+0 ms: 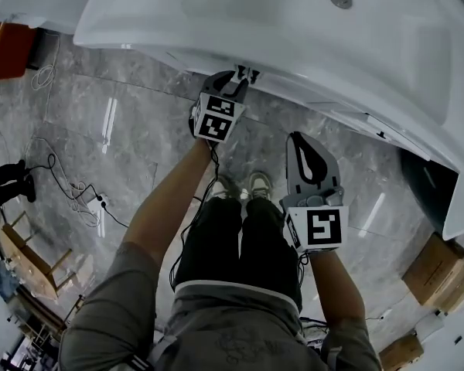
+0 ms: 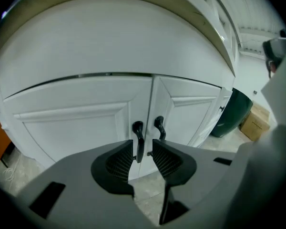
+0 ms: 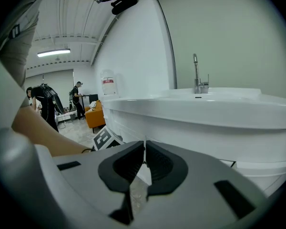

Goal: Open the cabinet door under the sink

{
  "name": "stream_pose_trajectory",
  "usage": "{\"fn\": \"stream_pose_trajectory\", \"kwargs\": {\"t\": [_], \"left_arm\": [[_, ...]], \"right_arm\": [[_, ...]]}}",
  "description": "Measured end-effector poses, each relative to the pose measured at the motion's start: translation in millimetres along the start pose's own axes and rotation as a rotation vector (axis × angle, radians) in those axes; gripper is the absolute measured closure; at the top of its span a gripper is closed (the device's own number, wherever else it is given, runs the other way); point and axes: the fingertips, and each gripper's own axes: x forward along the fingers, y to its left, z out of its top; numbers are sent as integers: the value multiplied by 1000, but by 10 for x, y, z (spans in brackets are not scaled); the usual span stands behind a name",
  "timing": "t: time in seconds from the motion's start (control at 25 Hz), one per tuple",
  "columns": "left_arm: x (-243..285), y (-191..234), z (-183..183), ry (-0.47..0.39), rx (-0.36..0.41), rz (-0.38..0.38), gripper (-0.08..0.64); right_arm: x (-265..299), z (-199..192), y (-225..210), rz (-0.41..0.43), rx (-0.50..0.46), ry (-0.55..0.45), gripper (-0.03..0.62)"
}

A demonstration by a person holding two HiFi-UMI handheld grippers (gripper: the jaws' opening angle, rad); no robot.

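Note:
Two white cabinet doors, left [image 2: 76, 123] and right [image 2: 190, 109], stand closed below the white sink [image 1: 294, 22]. Each carries a black handle near the centre seam. My left gripper [image 2: 143, 151] is open by a narrow gap, and the left door's handle [image 2: 138, 137] lies in that gap close to the left pad. The right door's handle [image 2: 159, 128] sits just above the right pad. In the head view the left gripper [image 1: 243, 74] reaches under the sink's front edge. My right gripper [image 1: 298, 139] hangs back at sink height, shut on nothing [image 3: 144, 151].
A dark green bin [image 2: 236, 109] and a cardboard box [image 2: 255, 120] stand right of the cabinet. Cables [image 1: 69, 188] trail over the grey marble floor at left, near a wooden chair [image 1: 31, 261]. A faucet [image 3: 197, 75] rises from the sink. People stand far off.

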Motion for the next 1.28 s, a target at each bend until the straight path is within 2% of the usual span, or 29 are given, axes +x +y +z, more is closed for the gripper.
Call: {"fn": "stream_pose_trajectory", "kwargs": {"t": [0.08, 0.16, 0.32, 0.68, 0.92, 1.16, 1.28], "left_arm": [[66, -31, 13, 9, 20, -14, 427], [105, -16, 60, 9, 33, 5, 445], [144, 57, 93, -1, -31, 49, 499], [-33, -7, -51, -12, -30, -33, 509], [-353, -60, -334, -4, 2, -65, 511], [-699, -71, -638, -19, 66, -100, 511], [-838, -57, -724, -46, 60, -104, 511]], "right_arm": [[-17, -48, -72, -6, -2, 7, 558], [-19, -78, -125, -10, -7, 15, 558], [-66, -150, -162, -16, -1, 30, 558], [-127, -331, -77, -11, 36, 74, 558], [-94, -333, 154, 40, 9, 111, 558], [8, -330, 456, 115, -46, 149, 558], [78, -368, 654, 164, -72, 173, 558]]}}
